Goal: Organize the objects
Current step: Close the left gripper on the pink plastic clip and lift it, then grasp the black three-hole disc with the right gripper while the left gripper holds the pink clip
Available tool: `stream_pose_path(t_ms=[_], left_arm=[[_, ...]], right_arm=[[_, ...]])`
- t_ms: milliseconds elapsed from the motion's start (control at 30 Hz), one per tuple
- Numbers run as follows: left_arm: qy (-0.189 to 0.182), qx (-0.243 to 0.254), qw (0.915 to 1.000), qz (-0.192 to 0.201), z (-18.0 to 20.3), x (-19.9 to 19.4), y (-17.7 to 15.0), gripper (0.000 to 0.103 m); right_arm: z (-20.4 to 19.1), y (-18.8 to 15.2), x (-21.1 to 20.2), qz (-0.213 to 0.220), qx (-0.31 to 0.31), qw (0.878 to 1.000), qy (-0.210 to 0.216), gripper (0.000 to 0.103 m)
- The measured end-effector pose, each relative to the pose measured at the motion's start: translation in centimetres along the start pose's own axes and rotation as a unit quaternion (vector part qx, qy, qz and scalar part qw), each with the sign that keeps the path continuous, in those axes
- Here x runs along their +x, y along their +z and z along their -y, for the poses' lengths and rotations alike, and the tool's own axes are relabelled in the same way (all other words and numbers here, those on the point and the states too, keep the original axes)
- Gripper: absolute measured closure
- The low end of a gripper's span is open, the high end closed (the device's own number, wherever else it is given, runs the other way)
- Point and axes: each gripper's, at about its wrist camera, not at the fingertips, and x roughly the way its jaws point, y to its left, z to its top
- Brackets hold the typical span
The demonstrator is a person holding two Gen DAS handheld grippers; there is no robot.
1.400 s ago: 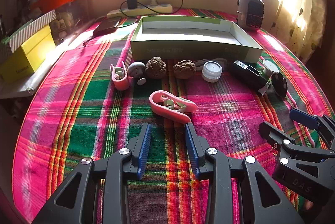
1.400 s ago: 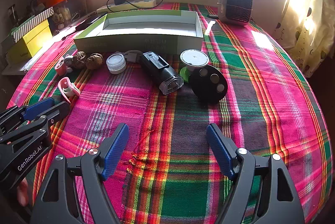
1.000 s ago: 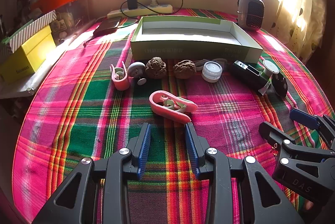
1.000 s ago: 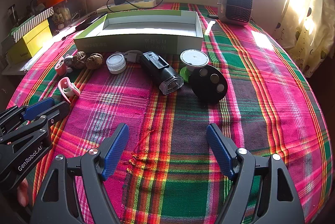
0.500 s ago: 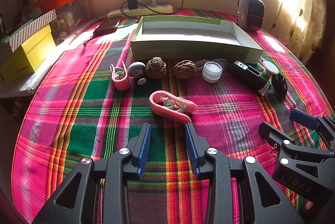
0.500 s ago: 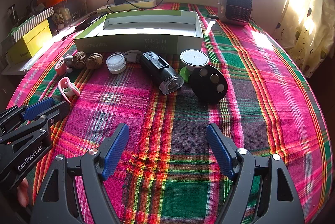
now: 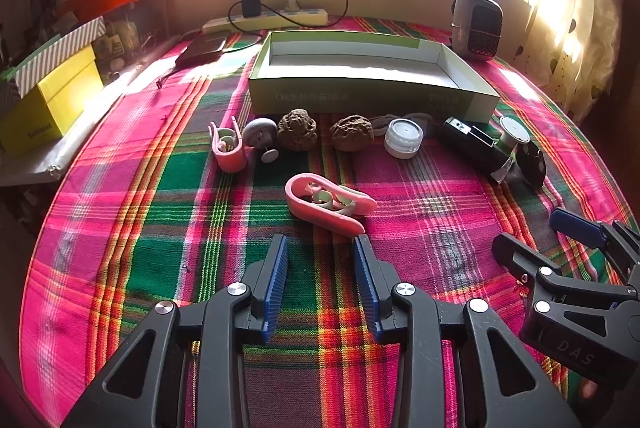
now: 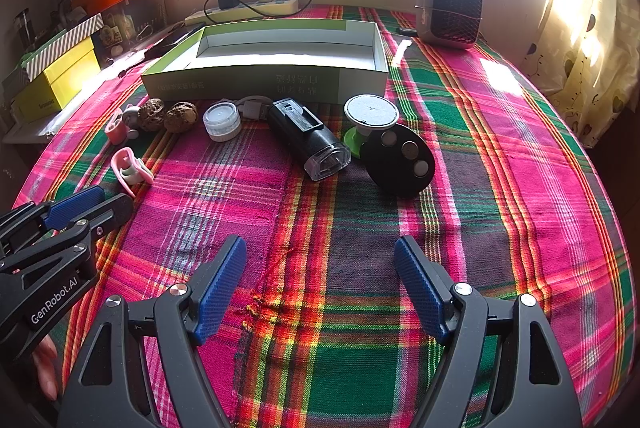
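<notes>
An open green-and-white box (image 7: 372, 95) (image 8: 264, 79) stands at the back of the plaid cloth. In front of it lie a row of things: a pink clip (image 7: 228, 147), a grey knob (image 7: 260, 133), two brown walnuts (image 7: 298, 129) (image 7: 352, 132), a white jar (image 7: 403, 138) (image 8: 221, 120), a black flashlight (image 7: 476, 147) (image 8: 308, 139), a green-based white disc (image 8: 371, 113) and a black oval pad (image 8: 400, 161). A second pink clip (image 7: 328, 203) (image 8: 129, 167) lies just ahead of my left gripper (image 7: 321, 248), which is open and empty. My right gripper (image 8: 320, 260) is wide open and empty.
A small heater (image 8: 449, 7) stands at the back right. A power strip with charger (image 7: 266, 17) lies along the wall. A dark phone (image 7: 202, 49) and yellow boxes (image 7: 50, 99) sit at the left. The right gripper shows at the left view's right edge (image 7: 560, 268).
</notes>
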Motion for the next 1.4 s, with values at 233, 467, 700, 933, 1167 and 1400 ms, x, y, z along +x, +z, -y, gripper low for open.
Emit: stream_pose_path(t_ms=[233,467,700,933,1167,1400], left_arm=[[-0.018,-0.003,0.9998,-0.010,-0.4,0.0,0.3,0.071],[-0.052,-0.013,0.9984,-0.021,-0.1,0.1,0.6,0.071],[-0.048,-0.027,0.9981,-0.030,-0.1,0.8,1.3,0.071],[-0.026,-0.041,0.9984,-0.029,-1.8,0.4,0.8,0.071],[0.007,-0.050,0.9984,-0.024,-4.1,0.0,0.3,0.071],[-0.023,-0.068,0.9972,-0.021,-5.5,-0.2,0.3,0.071]], right_arm=[[0.0,-0.3,-0.1,0.000,-0.009,1.000,0.007,0.026],[0.1,0.0,0.0,-0.001,-0.014,1.000,0.012,0.026],[0.0,0.1,0.1,-0.002,-0.019,1.000,0.015,0.026],[-0.1,0.2,0.1,-0.003,-0.023,1.000,0.017,0.026],[-0.1,0.3,0.2,-0.005,-0.026,0.999,0.020,0.026],[-0.1,1.4,-0.5,0.015,-0.041,0.997,0.059,0.026]])
